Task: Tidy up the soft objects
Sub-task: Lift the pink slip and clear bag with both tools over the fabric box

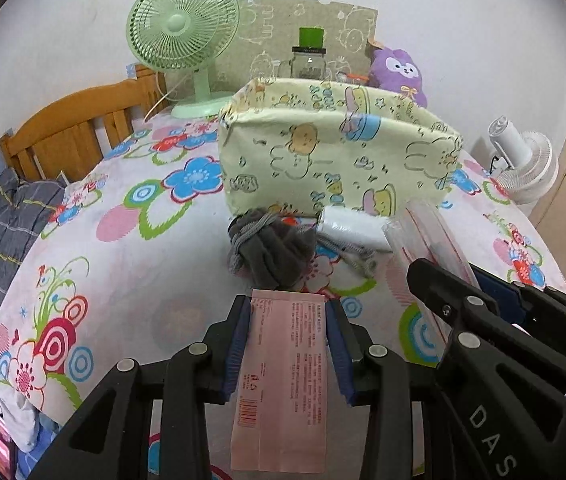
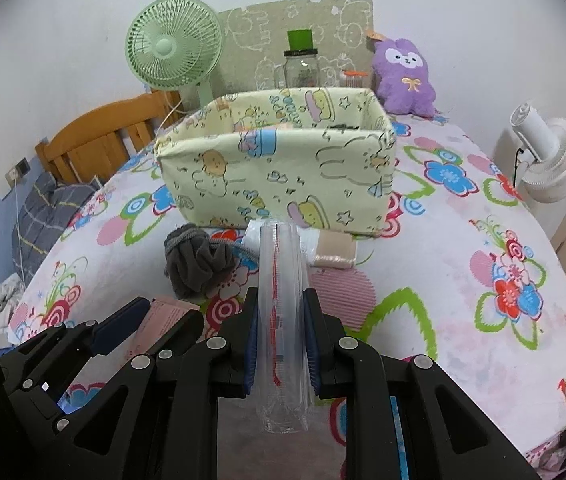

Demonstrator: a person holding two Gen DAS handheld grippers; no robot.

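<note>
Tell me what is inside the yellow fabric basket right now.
The right wrist view shows the basket's printed inner walls and a small dark item near the back wall. Its front wall hides the bottom, so other contents cannot be judged. The left wrist view shows only its outside.

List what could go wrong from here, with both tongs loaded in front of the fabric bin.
1. The clear plastic pack in the right tongs is slick and sticks out far past the pads; it may slide out.
2. The fabric bin has soft walls; a bump could fold the rim inward.
3. The left tongs with the pink packet sit close beside the right; they may collide.
</note>
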